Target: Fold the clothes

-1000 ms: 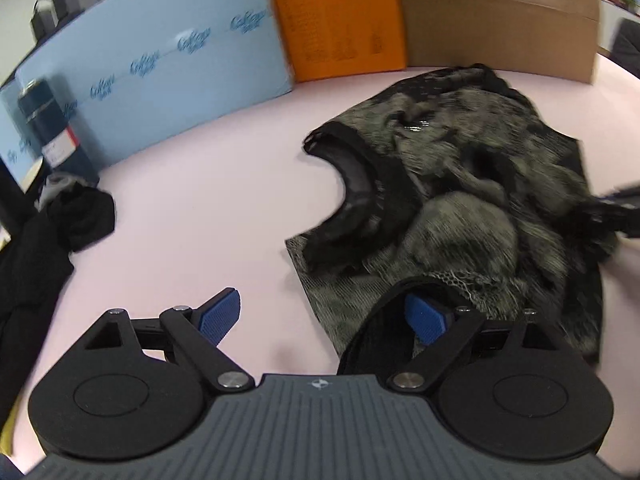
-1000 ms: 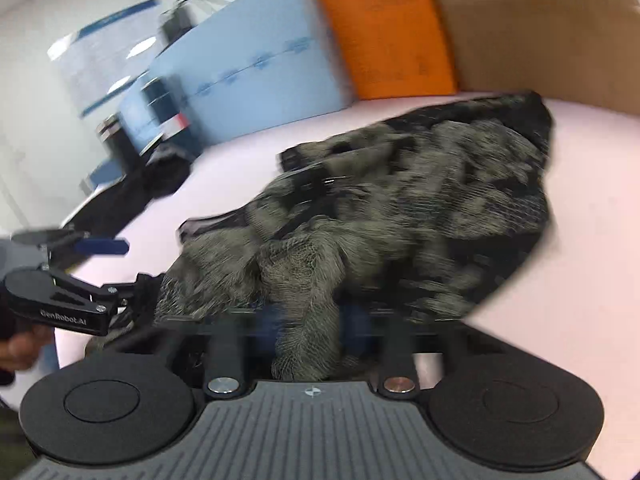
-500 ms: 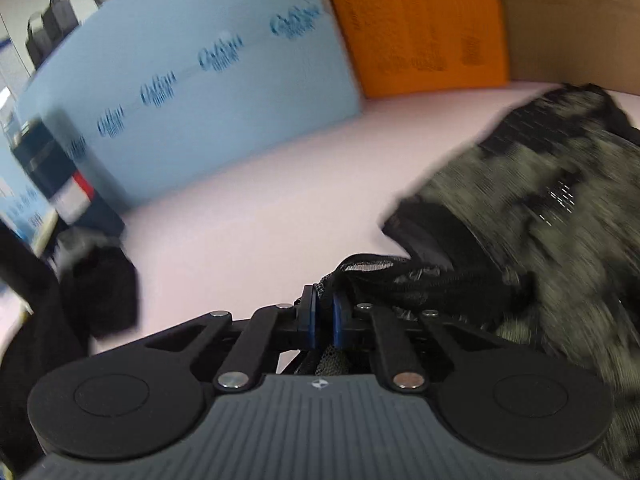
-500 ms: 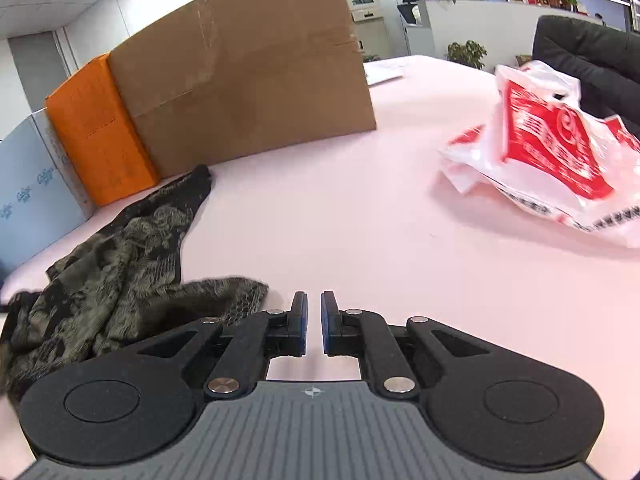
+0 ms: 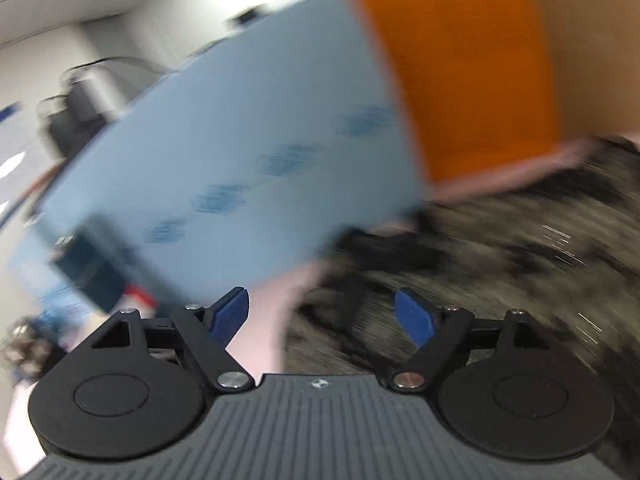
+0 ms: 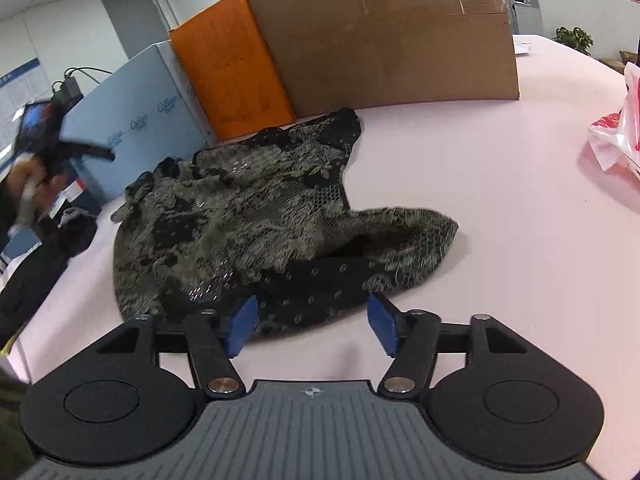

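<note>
The pink table (image 6: 500, 168) fills most of the right wrist view, with a brown cardboard box (image 6: 392, 36) standing along the top, an orange box (image 6: 232, 76) to its left and a light blue box (image 6: 132, 120) further left. The dark lace garment (image 6: 248, 216) lies crumpled on the table in the centre of the frame, its near edge just above the gripper's fingertips. A red and white plastic bag (image 6: 618, 136) sits at the right edge. The right gripper (image 6: 312, 322) is spread wide at the bottom, holding nothing. In the blurred left wrist view, the left gripper (image 5: 322, 314) is likewise spread wide and empty, the garment (image 5: 500, 256) at lower right.
</note>
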Tool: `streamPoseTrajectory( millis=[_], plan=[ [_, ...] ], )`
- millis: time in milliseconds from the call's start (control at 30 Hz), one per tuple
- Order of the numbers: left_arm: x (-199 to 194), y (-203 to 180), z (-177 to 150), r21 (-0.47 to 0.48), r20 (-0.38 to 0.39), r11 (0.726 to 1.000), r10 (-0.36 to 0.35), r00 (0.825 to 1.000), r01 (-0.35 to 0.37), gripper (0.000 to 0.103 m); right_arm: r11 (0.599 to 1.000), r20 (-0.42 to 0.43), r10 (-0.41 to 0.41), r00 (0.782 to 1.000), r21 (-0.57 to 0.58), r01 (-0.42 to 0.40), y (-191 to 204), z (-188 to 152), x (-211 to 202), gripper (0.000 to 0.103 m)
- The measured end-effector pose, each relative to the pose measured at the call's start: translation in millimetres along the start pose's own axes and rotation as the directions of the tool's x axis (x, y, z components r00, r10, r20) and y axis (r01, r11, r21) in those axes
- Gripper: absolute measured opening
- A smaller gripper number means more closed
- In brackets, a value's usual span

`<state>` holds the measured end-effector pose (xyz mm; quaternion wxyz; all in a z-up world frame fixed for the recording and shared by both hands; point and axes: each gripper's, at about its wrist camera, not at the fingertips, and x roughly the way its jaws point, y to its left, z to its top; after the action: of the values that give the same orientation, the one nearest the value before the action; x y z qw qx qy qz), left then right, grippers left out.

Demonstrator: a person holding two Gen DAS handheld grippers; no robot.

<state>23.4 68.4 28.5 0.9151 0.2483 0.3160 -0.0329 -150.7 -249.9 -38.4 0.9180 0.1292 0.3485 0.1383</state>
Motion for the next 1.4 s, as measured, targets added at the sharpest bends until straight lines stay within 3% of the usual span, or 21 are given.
streamPoseTrajectory(
  millis=[67,100,167,200,333,500,533,567,600,633,733,833,933,1000,1067,1100,1167,1200,1233,1300,1400],
  plan=[
    [-29,-50,-30,0.179,0.065,0.977,-0.127,0.990,0.114,0.082,0.999,0.005,-0.020,1.000,-0.036,0.020,-3,23,21,0.069],
    [-42,-74,-44,0.266,0.084,0.950,-0.193,0.978,0.164,0.082,0.998,0.011,-0.026,1.000,-0.059,0.027,-4,36,33,0.077],
    [-62,-114,-64,0.375,0.086,0.895,-0.294,0.952,0.243,0.083,0.993,0.022,-0.034,0.999,-0.114,0.036,-5,66,62,0.094],
    [-67,-128,-70,0.391,0.078,0.882,-0.318,0.945,0.265,0.083,0.990,0.020,-0.039,0.999,-0.135,0.041,-6,81,80,0.094],
    [-68,-171,-66,0.317,-0.008,0.897,-0.324,0.946,0.310,0.083,0.976,-0.018,-0.105,0.994,-0.192,0.100,-15,129,158,0.094],
    [-64,-184,-55,0.199,-0.058,0.918,-0.339,0.939,0.343,0.084,0.955,-0.090,-0.172,0.981,-0.261,0.143,-13,158,241,0.095],
    [-62,-185,-56,0.188,-0.056,0.932,-0.306,0.951,0.311,0.066,0.947,-0.077,-0.176,0.981,-0.285,0.147,-10,160,250,0.095],
    [-60,-185,-57,0.178,-0.053,0.945,-0.269,0.962,0.274,0.045,0.943,-0.061,-0.157,0.986,-0.307,0.131,-6,161,254,0.082],
    [-58,-186,-58,0.167,-0.051,0.957,-0.232,0.971,0.237,0.001,0.944,-0.055,-0.134,0.989,-0.311,0.110,-3,163,255,0.037],
    [-55,-182,-60,0.149,-0.066,0.966,-0.205,0.976,0.213,0.001,0.946,-0.049,-0.117,0.992,-0.309,0.097,0,166,256,0.010],
    [-58,-152,-77,0.101,-0.068,0.982,-0.155,0.986,0.161,0.001,0.958,-0.040,-0.086,0.996,-0.279,0.071,3,170,246,0.006],
    [-69,-107,-102,0.085,-0.082,0.994,-0.056,0.995,0.063,0.000,0.970,0.034,-0.083,0.996,-0.228,0.089,-11,173,212,0.006],
    [-82,-58,-132,0.059,-0.131,0.998,0.043,0.990,-0.036,0.000,0.978,0.070,-0.136,0.988,-0.153,0.145,-41,167,170,0.006],
    [-95,-35,-151,0.051,-0.153,0.997,0.062,0.986,-0.055,0.000,0.976,0.051,-0.178,0.983,-0.119,0.183,-63,155,143,0.006],
    [-105,-15,-167,0.038,-0.176,0.998,0.065,0.982,-0.060,0.002,0.967,0.001,-0.226,0.974,-0.119,0.224,-82,134,116,0.006],
    [-107,-7,-173,0.017,-0.200,0.999,0.047,0.979,-0.045,0.009,0.963,-0.008,-0.239,0.971,-0.126,0.236,-84,128,111,0.006],
    [-102,-2,-175,-0.043,-0.231,0.999,-0.021,0.973,0.012,0.045,0.961,0.001,-0.246,0.969,-0.129,0.244,-82,124,110,0.006],
    [-98,-4,-171,-0.064,-0.219,0.997,-0.055,0.974,0.042,0.076,0.960,0.006,-0.249,0.968,-0.130,0.248,-81,122,109,0.009],
    [-93,-8,-166,-0.084,-0.203,0.994,-0.087,0.975,0.072,0.089,0.959,0.010,-0.253,0.967,-0.132,0.252,-80,120,108,0.014],
    [-76,-22,-151,-0.115,-0.186,0.982,-0.167,0.968,0.147,0.089,0.956,0.019,-0.259,0.966,-0.134,0.260,-78,116,107,0.050],
    [-50,-48,-126,-0.171,-0.184,0.967,-0.221,0.958,0.190,0.089,0.953,0.033,-0.269,0.963,-0.138,0.271,-74,109,105,0.074]
  ],
)
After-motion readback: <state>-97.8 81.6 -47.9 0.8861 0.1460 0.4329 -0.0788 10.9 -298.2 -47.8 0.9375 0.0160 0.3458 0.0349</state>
